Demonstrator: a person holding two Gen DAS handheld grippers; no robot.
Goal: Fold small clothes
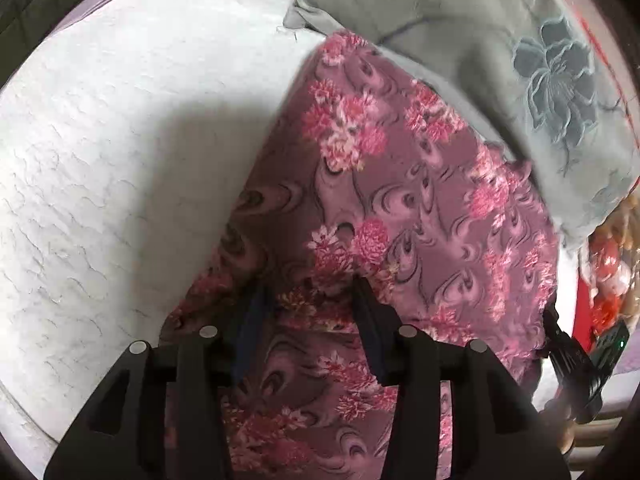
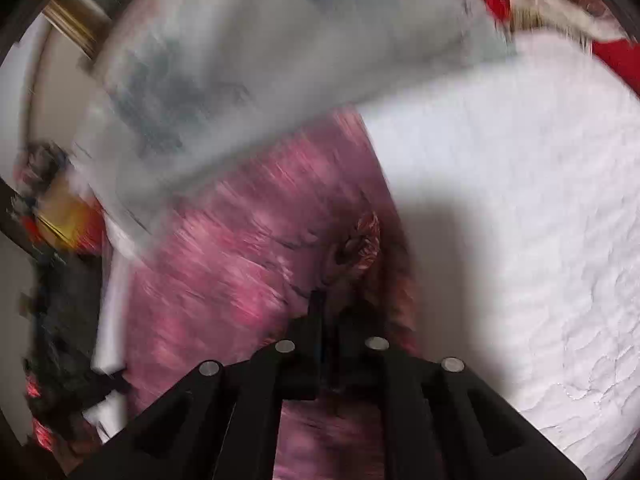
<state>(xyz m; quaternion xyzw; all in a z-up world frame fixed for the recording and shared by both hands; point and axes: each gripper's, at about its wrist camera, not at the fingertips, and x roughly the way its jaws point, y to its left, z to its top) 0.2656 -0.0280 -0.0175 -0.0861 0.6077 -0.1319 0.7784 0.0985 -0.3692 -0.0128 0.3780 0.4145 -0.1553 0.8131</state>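
Left wrist view
Cloth: floral pink cloth lies on the white bed, its far end against a grey pillow.
Left gripper: fingers apart, tips down on the cloth's near part, fabric between them.

Right wrist view (blurred)
Cloth: near the bed's left edge, below the pillow.
Right gripper: fingers together, over the cloth's right edge; whether fabric is pinched I cannot tell.

Matt floral cloth garment on rough quilted white bedcover (embroidered grey cushion beside).
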